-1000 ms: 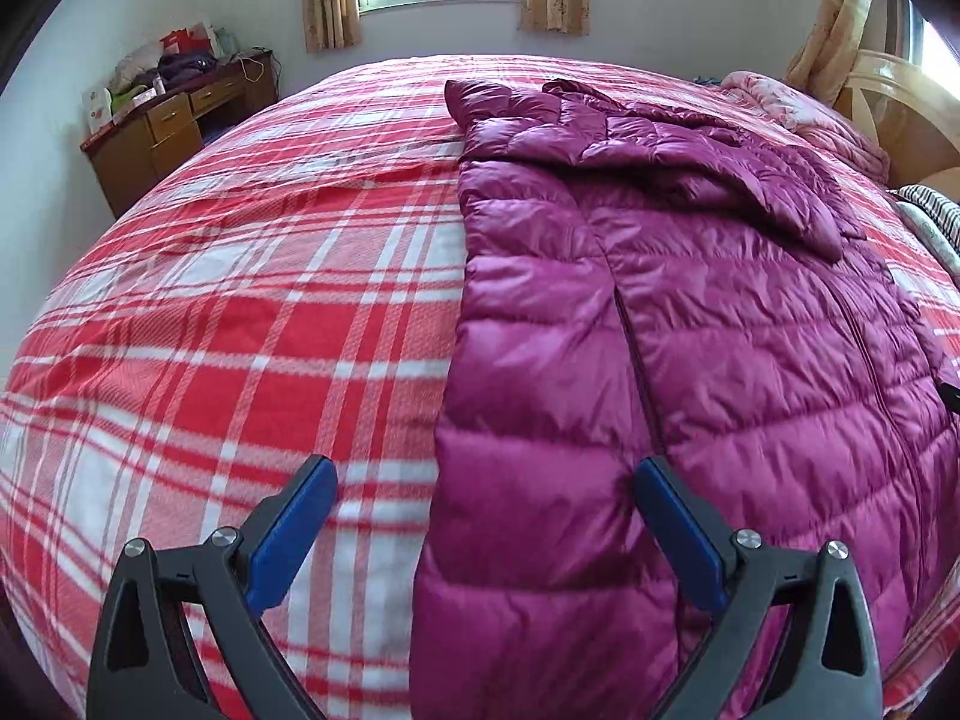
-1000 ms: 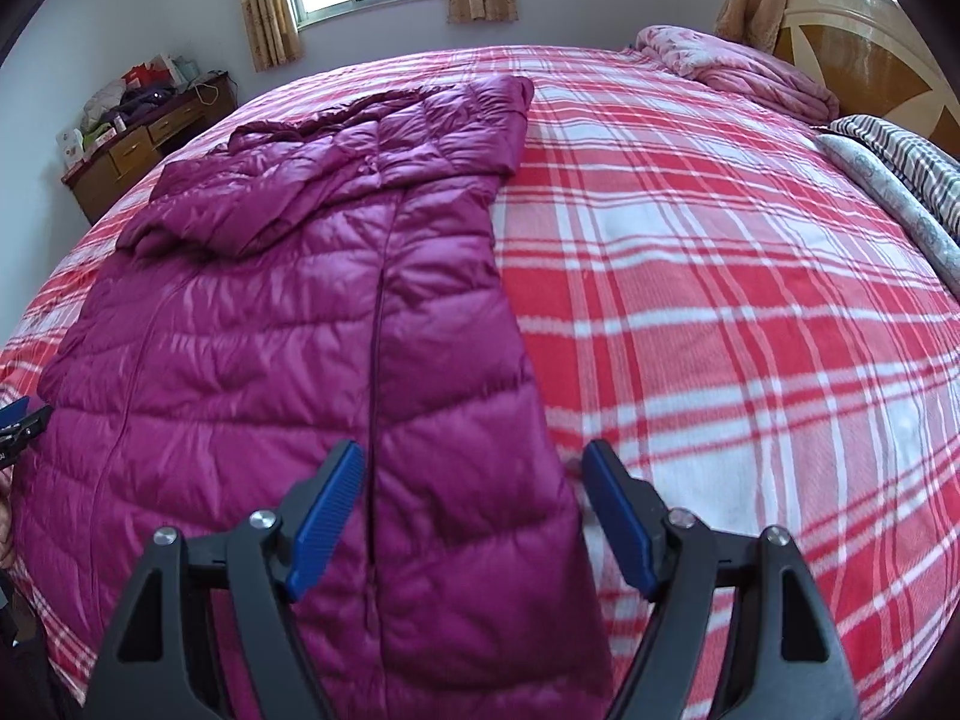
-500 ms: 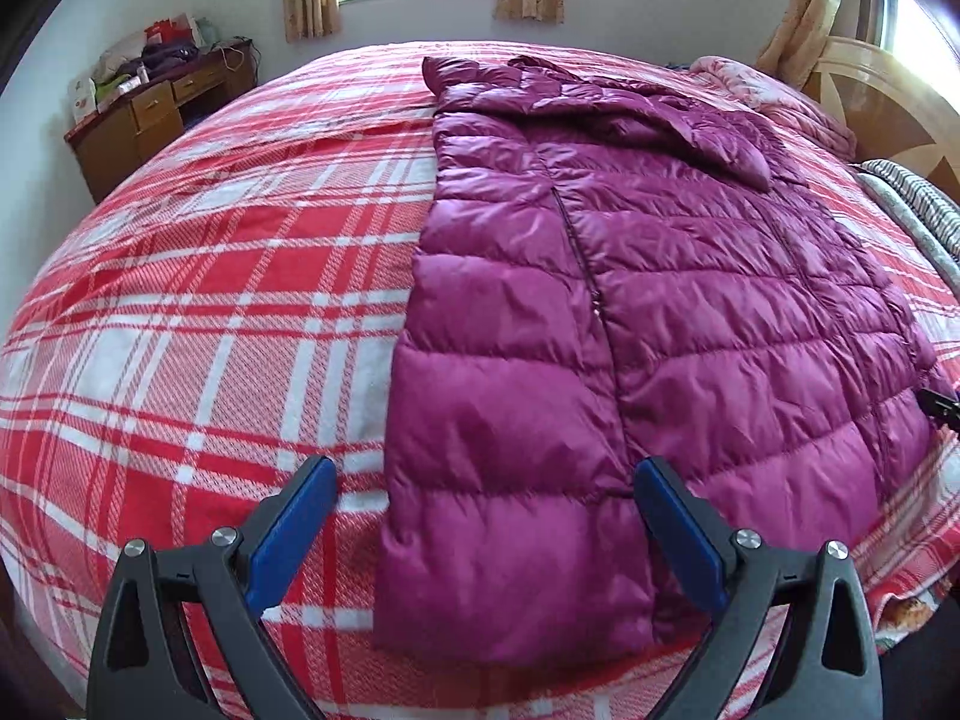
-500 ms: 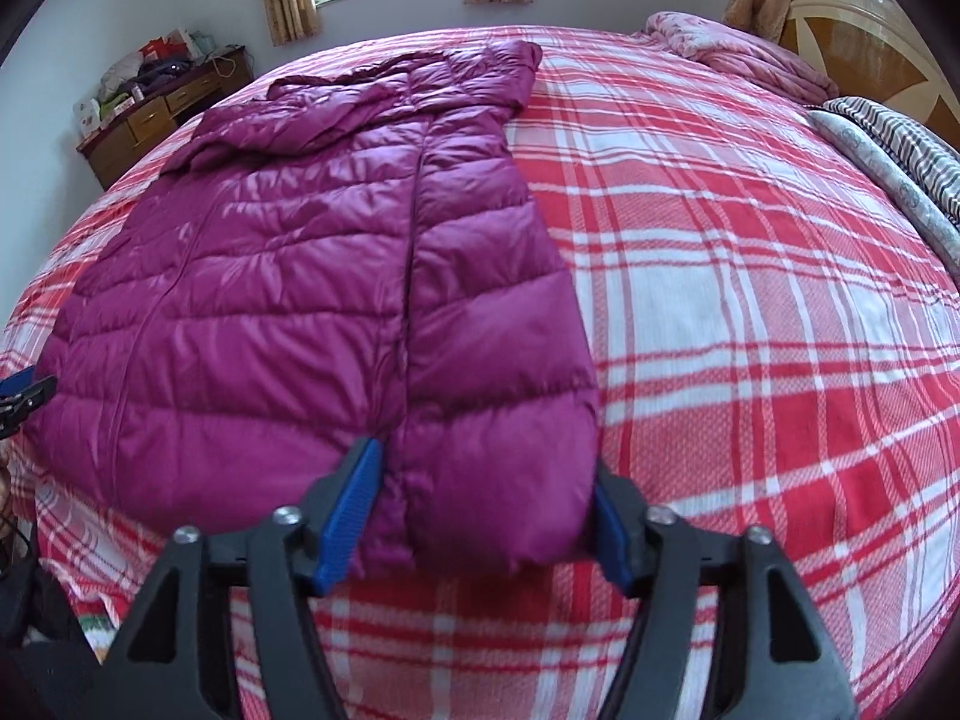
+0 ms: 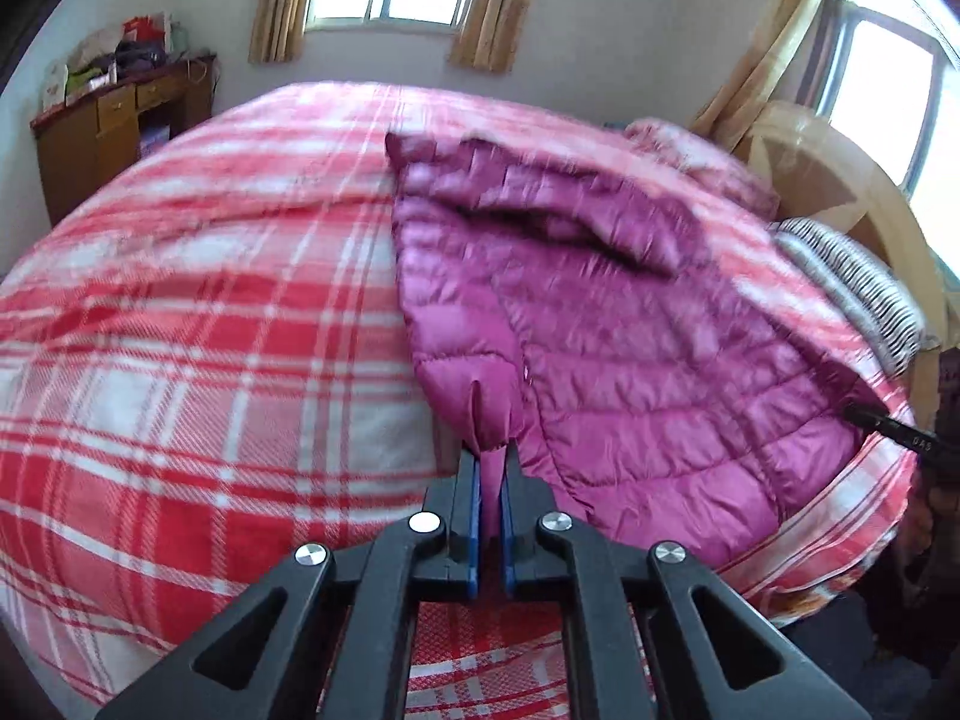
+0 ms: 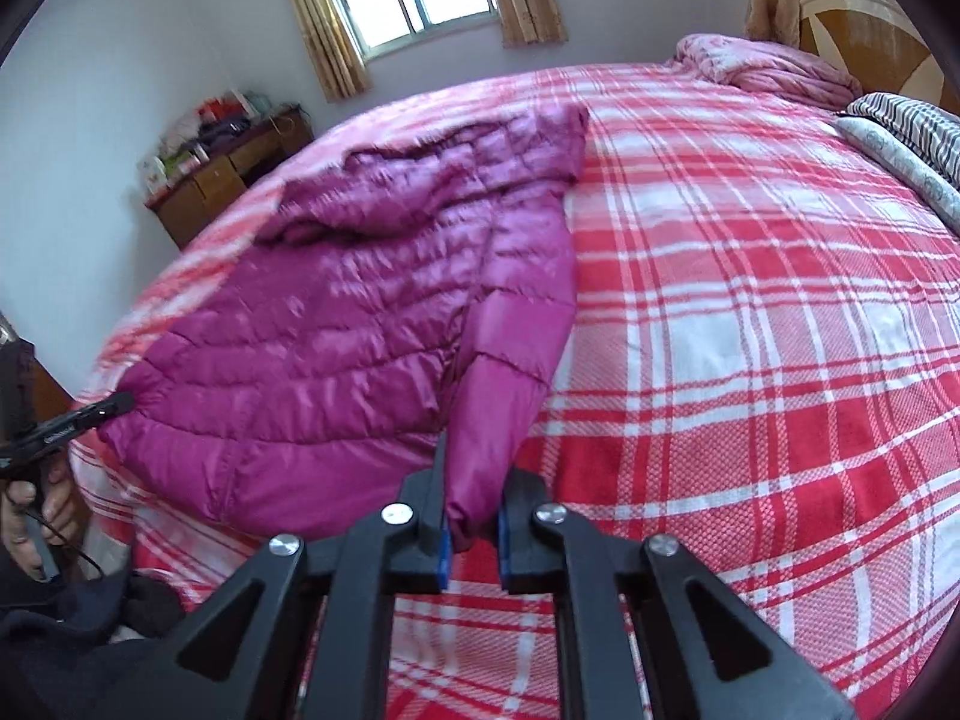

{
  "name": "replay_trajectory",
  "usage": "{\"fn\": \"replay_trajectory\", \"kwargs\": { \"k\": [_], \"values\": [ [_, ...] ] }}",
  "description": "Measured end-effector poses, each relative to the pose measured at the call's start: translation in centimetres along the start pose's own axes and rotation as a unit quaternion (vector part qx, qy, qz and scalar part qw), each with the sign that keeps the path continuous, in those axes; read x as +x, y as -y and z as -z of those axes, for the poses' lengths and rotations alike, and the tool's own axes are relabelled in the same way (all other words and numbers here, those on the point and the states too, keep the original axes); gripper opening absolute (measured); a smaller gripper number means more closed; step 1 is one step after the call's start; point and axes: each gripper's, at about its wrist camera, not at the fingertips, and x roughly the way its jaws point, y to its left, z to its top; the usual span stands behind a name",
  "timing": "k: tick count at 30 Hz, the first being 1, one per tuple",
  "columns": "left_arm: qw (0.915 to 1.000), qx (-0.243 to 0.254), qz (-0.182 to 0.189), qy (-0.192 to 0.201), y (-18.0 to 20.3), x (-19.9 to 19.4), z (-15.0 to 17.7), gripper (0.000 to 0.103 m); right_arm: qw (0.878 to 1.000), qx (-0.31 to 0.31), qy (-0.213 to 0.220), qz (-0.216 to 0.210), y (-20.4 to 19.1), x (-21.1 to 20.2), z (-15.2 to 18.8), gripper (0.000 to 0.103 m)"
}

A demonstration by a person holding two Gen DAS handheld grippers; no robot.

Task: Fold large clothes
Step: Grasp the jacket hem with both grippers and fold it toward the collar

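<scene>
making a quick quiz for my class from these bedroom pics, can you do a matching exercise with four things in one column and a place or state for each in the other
Things:
1. magenta quilted puffer jacket
2. brown wooden desk
3. striped grey pillow
4. left gripper

Places or states:
A. against the far wall, clutter on top
B. shut on the jacket's near hem
C. spread on the red plaid blanket
D. by the wooden headboard

Pairs: 1-C, 2-A, 3-D, 4-B
</scene>
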Motion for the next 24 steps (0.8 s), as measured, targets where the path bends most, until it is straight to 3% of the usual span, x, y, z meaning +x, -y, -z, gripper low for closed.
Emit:
{"fn": "replay_trajectory", "kwargs": {
  "k": [9,13,17,24],
  "values": [
    [0.9903,-0.007,0.094,0.102,0.4,-10.4,-2.6,0.004,0.993,-0.031,0.108,-0.047,-3.8,-10.6,-2.4,0.012],
    [0.9874,0.007,0.095,0.126,0.8,-12.5,-3.5,0.004,0.987,-0.042,0.143,-0.053,-5.0,-13.5,-2.7,0.011],
    [0.9872,0.012,0.089,0.132,0.9,-11.7,-4.5,0.004,0.985,-0.039,0.161,-0.049,-4.9,-13.2,-3.9,0.011],
    [0.9918,-0.006,0.068,0.108,-0.2,-5.6,-9.1,0.004,0.986,-0.002,0.163,-0.037,-2.8,-8.4,-9.2,0.010]
  ]
}}
